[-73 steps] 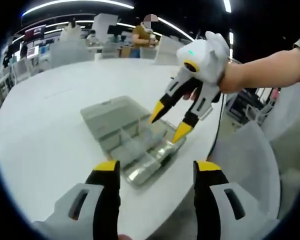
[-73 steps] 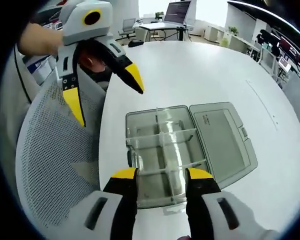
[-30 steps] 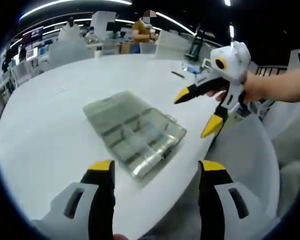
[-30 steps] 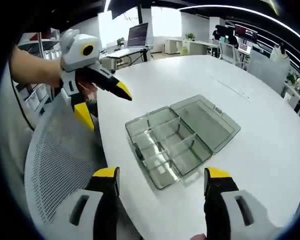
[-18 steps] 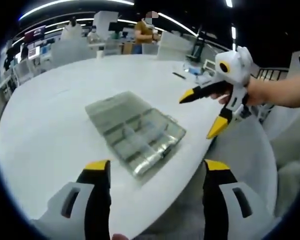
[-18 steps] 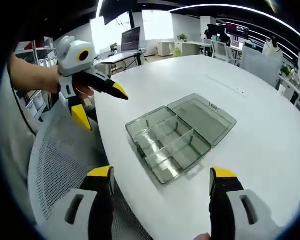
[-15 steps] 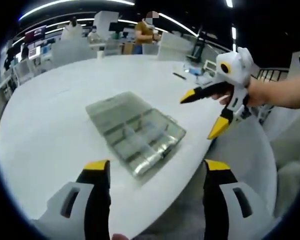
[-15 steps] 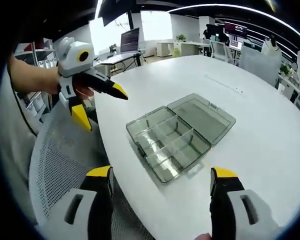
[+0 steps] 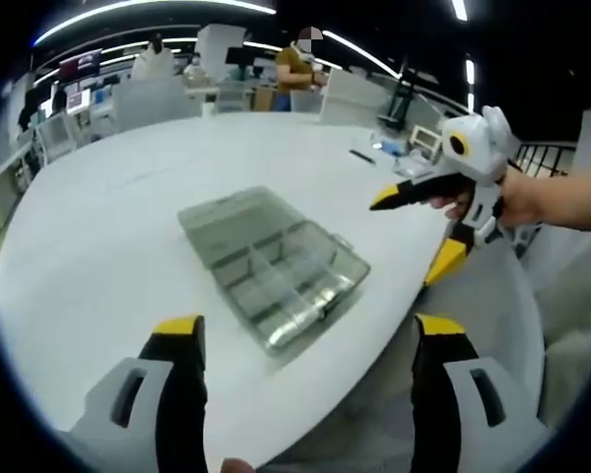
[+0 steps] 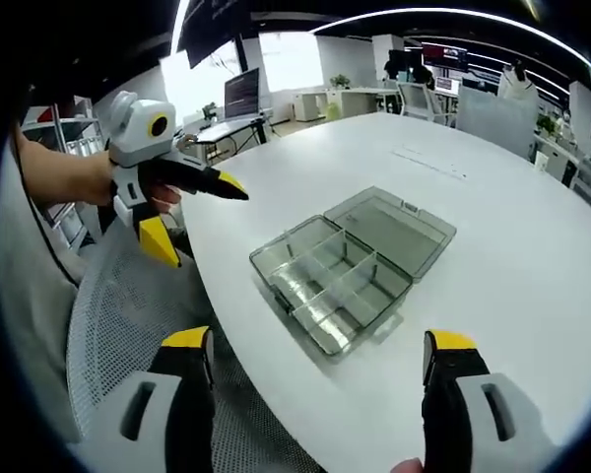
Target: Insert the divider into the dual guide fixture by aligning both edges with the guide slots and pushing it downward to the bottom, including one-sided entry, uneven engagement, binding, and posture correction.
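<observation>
My left gripper (image 9: 305,340) has its jaws spread wide and holds nothing; its yellow tips frame the near edge of the white table (image 9: 98,246). The clear compartment box (image 9: 273,264), the guide fixture, lies open on the table ahead of and between my left fingertips, well apart from them, lid folded flat on the far side. Dividers (image 9: 266,276) stand seated inside it, splitting it into cells; I can't tell which one is the task's piece.

My right gripper (image 10: 320,350) is likewise wide open and empty. In the right gripper view the box (image 10: 345,261) sits ahead of the jaws, nearer the right tip, not touching either. Dividers (image 10: 340,268) cross its tray.

From the left gripper view the right gripper (image 9: 419,232) hangs off the table edge to the right of the box, jaws parted. From the right gripper view the left gripper (image 10: 192,217) hovers left of the box over a mesh chair (image 10: 128,325), jaws parted too.
</observation>
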Demonstrator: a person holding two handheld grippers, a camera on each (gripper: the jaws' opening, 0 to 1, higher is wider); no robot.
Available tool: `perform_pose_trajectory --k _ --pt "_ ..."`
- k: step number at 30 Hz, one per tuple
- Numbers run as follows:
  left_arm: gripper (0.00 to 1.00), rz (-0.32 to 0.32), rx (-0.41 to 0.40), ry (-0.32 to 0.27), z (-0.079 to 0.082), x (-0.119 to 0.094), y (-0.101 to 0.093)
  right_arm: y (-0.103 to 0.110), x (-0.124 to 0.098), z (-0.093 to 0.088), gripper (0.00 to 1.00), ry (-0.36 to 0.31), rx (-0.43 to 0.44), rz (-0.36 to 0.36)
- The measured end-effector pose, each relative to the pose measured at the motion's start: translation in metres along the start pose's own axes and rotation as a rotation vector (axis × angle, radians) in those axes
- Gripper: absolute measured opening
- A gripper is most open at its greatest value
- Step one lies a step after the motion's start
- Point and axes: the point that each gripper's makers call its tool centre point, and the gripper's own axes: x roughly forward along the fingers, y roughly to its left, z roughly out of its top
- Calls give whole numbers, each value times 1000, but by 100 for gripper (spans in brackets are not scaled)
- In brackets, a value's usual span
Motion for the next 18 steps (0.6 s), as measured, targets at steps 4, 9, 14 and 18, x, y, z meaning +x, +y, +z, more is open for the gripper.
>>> perform_pose_trajectory --k 4,9,14,18 --pt "89 10 -14 2 1 -1 -1 4 -3 1 89 -12 16 -4" --pt "94 24 -32 -6 0 -6 -2 7 -8 1 91 -32 42 -18" --pt "99 44 -51 -11 -3 -10 0 9 -12 -4 93 -45 80 -31" --pt "99 65 -67 -12 -4 -12 0 10 -13 -8 94 -45 102 -40"
